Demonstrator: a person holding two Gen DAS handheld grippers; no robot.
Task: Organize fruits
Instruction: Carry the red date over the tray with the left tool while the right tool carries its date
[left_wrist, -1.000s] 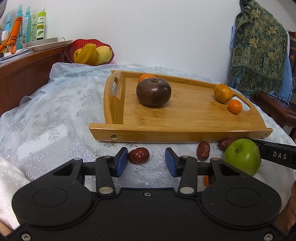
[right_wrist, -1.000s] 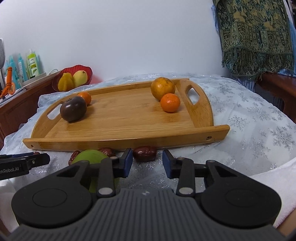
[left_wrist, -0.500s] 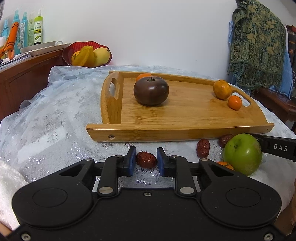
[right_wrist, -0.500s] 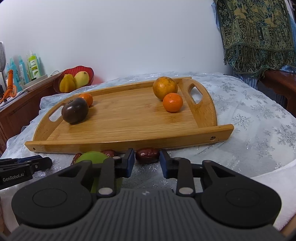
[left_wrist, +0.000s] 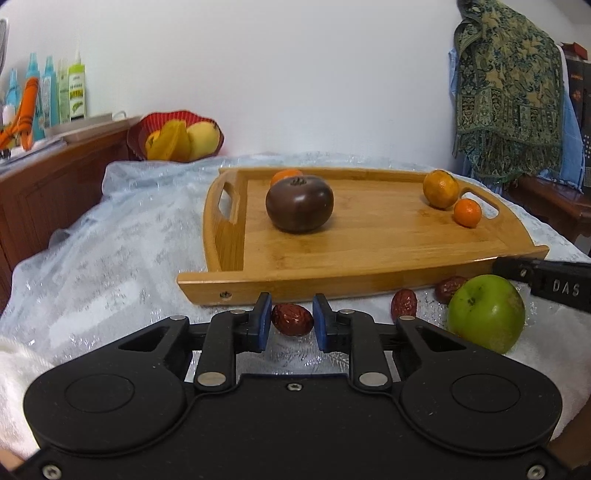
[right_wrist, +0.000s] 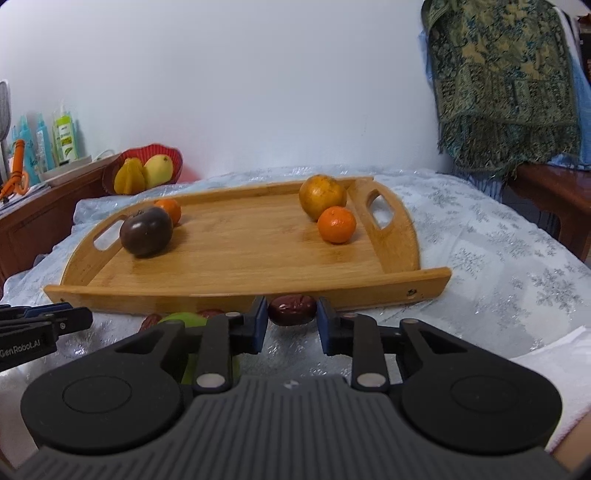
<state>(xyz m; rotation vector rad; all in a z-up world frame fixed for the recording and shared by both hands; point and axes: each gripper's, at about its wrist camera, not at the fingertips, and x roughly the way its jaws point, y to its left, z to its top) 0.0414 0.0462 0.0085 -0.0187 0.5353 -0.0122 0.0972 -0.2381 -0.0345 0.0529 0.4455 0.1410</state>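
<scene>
My left gripper (left_wrist: 289, 324) is shut on a red date (left_wrist: 292, 319), just in front of the wooden tray (left_wrist: 369, 266). My right gripper (right_wrist: 291, 319) is shut on another red date (right_wrist: 292, 309) at the tray's front edge (right_wrist: 258, 291). The tray holds a dark tomato (left_wrist: 300, 204), a small orange behind it (left_wrist: 286, 174), a yellow-orange citrus (left_wrist: 440, 188) and a mandarin (left_wrist: 467, 212). A green apple (left_wrist: 485, 317) and two more dates (left_wrist: 404, 302) lie on the cloth to the right of my left gripper. The apple (right_wrist: 184, 319) is partly hidden in the right wrist view.
A silver-white cloth (left_wrist: 110, 258) covers the table. A red bowl of yellow fruit (left_wrist: 177, 136) stands at the back left by a wooden cabinet with bottles (left_wrist: 55, 96). A patterned green cloth (left_wrist: 509, 92) hangs at the back right.
Both grippers have closed from open onto the dates between their fingers, and both have lifted a little toward the tray.
</scene>
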